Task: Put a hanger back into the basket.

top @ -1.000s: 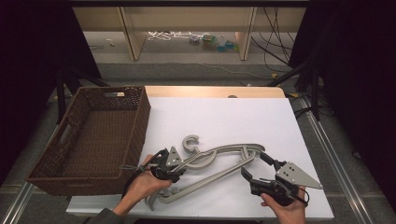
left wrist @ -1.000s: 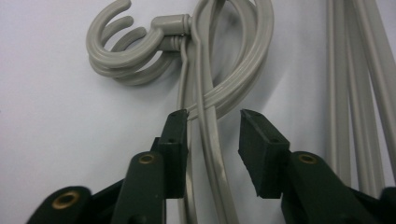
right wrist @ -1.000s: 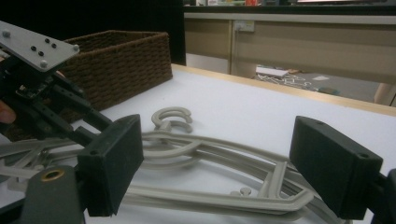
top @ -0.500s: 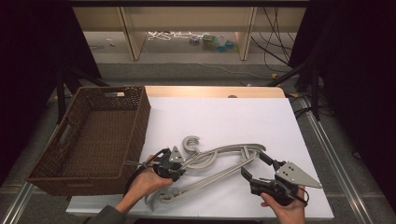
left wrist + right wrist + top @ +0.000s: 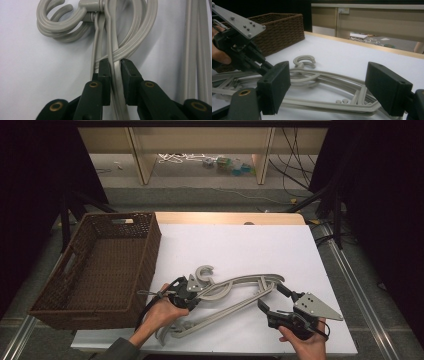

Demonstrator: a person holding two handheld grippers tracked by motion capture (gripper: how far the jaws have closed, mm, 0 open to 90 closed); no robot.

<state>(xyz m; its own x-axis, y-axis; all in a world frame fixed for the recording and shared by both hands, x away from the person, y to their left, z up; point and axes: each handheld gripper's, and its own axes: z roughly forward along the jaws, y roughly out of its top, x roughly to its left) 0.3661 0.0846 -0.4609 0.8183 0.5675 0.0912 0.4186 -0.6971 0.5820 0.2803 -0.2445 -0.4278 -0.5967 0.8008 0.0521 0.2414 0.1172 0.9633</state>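
While left tongs (image 5: 115, 75) clamp it, hanger (image 5: 113, 53) lies flat

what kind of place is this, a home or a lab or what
Probably a lab or recording workspace, not a home: a white table ringed by dark curtains, loose cables on the floor, and hand-held grippers working on grey hangers.

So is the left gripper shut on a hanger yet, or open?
Shut. The left gripper has both jaws pressed against one grey hanger arm, just below the hooks; the hangers lie flat on the table.
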